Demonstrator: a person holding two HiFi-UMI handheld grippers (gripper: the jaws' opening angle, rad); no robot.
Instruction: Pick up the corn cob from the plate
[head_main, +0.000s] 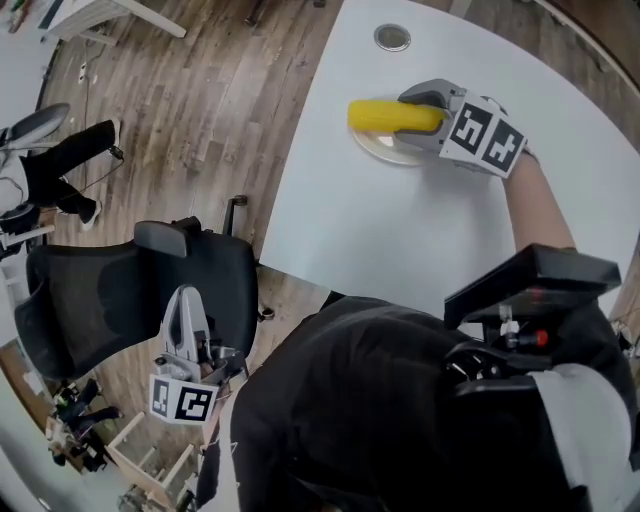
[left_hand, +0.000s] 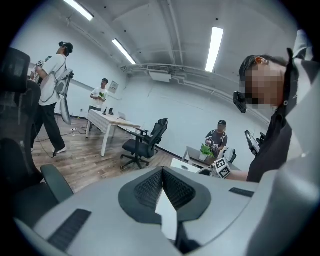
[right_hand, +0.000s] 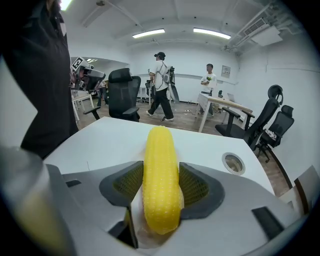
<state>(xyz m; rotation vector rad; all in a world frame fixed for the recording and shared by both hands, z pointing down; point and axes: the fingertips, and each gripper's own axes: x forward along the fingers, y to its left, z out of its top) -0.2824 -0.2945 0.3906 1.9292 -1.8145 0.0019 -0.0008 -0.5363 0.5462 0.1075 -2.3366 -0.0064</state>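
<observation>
A yellow corn cob (head_main: 385, 116) lies on a small pale plate (head_main: 385, 152) at the far side of the white table (head_main: 400, 230). My right gripper (head_main: 408, 117) is lowered over it from the right, jaws wide. In the right gripper view the corn cob (right_hand: 160, 145) runs lengthwise between the two pads (right_hand: 125, 182), which stand close beside it without squeezing; a bit of the plate (right_hand: 150, 240) shows beneath. My left gripper (head_main: 188, 325) hangs low at the left, off the table beside a chair, with its pads (left_hand: 150, 187) closed together on nothing.
A round cable grommet (head_main: 392, 37) sits in the table beyond the plate. A black office chair (head_main: 130, 290) stands at the table's curved left edge over wooden floor. Several people and desks are far off in the room.
</observation>
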